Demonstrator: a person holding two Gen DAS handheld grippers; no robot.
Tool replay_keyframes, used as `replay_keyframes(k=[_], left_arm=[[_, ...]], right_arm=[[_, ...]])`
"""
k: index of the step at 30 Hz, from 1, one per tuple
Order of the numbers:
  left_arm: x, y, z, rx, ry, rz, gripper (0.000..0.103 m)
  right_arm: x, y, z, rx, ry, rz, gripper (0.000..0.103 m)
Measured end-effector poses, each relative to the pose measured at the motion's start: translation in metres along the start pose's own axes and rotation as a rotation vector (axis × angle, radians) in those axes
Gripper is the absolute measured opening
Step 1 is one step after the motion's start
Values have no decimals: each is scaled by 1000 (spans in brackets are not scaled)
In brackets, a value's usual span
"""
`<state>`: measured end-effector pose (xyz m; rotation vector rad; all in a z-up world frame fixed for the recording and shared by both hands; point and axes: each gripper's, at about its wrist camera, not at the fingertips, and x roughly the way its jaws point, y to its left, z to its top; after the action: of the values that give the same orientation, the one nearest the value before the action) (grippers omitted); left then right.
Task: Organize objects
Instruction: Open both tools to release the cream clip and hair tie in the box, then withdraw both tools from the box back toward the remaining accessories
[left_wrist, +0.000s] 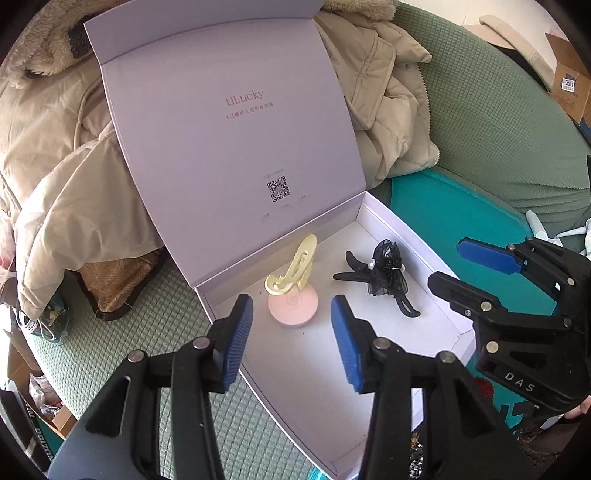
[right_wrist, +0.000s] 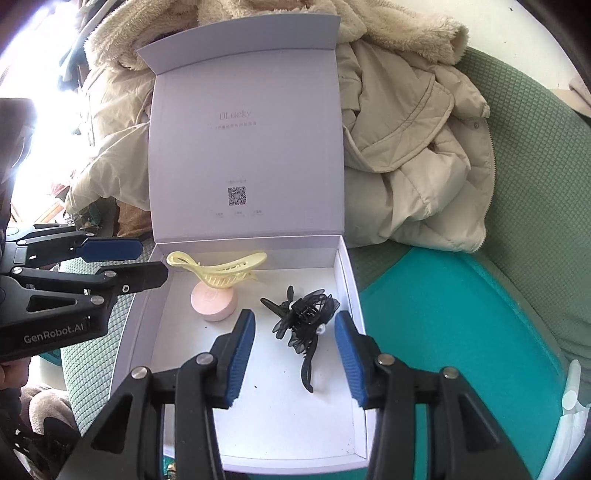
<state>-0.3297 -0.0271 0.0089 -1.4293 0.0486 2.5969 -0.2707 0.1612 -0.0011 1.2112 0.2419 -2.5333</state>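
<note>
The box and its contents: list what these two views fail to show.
- Pink round case: its far part is covered by the yellow hair clip in both views.
- Box: near edge hidden behind the right gripper in the right wrist view.
- Small print under the lid's QR code: too small to read.

A white box lies open, its lid standing up at the back. Inside, a pale yellow clip rests tilted on a round pink disc near the back wall. A black clip with gauzy bow lies on the floor beside them, close to the right wall.
</note>
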Motion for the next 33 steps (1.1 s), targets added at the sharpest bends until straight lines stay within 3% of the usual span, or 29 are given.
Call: replay_keyframes(k=[9, 21, 33], left_arm=[[-43, -8, -9, -8, -46, 22, 55], [-97, -19, -36, -21, -93, 45, 57], [-130, -34, -80, -24, -110, 53, 57]], right_arm=[[-43, 10, 0, -23, -54, -10, 45], [-89, 26, -12, -55, -115, 2, 45], [-126, 41, -49, -55, -126, 10, 45]])
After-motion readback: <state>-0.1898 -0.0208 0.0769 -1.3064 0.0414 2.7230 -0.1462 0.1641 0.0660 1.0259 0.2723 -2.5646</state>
